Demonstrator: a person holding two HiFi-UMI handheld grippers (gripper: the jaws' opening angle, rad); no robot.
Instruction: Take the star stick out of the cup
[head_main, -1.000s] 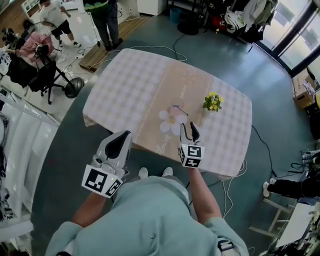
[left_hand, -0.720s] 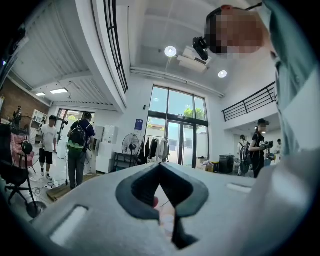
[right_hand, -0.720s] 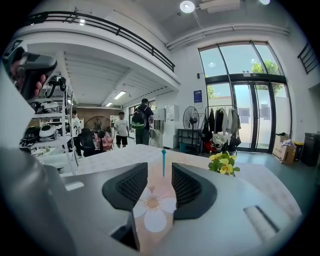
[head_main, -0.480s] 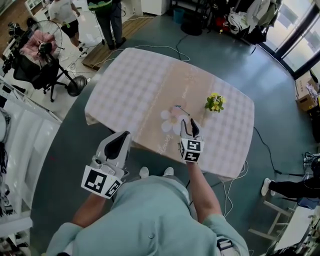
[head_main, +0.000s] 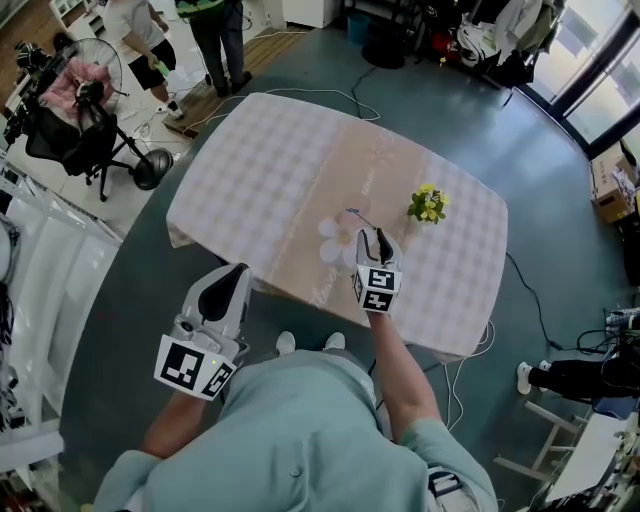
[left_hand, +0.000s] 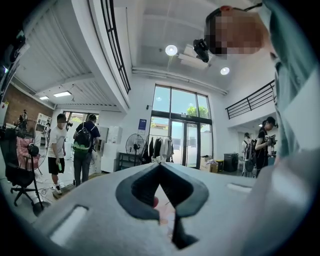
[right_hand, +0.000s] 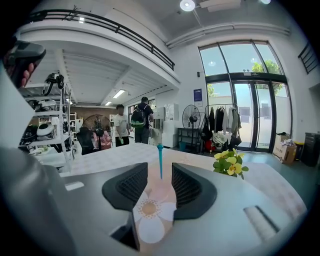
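Note:
A pale pink cup with a white flower print (head_main: 338, 238) stands on the pink runner near the table's front edge. A thin teal stick (head_main: 356, 215) rises out of it. In the right gripper view the cup (right_hand: 152, 210) shows low in the gap between the jaws, and the stick (right_hand: 160, 160) stands upright above it. My right gripper (head_main: 377, 240) (right_hand: 160, 172) is open just short of the cup, and its pads touch nothing. My left gripper (head_main: 232, 280) (left_hand: 160, 167) hangs off the table's near left side, shut and empty.
The table (head_main: 260, 160) has a checked cloth. A small bunch of yellow flowers (head_main: 427, 204) (right_hand: 229, 162) stands right of the cup. Two people (head_main: 215, 40) stand beyond the far left corner, near a floor fan (head_main: 150, 170). Cables lie on the floor.
My right gripper has moved forward toward the cup. The left gripper has dropped back a little toward me. The jaws stand as before.

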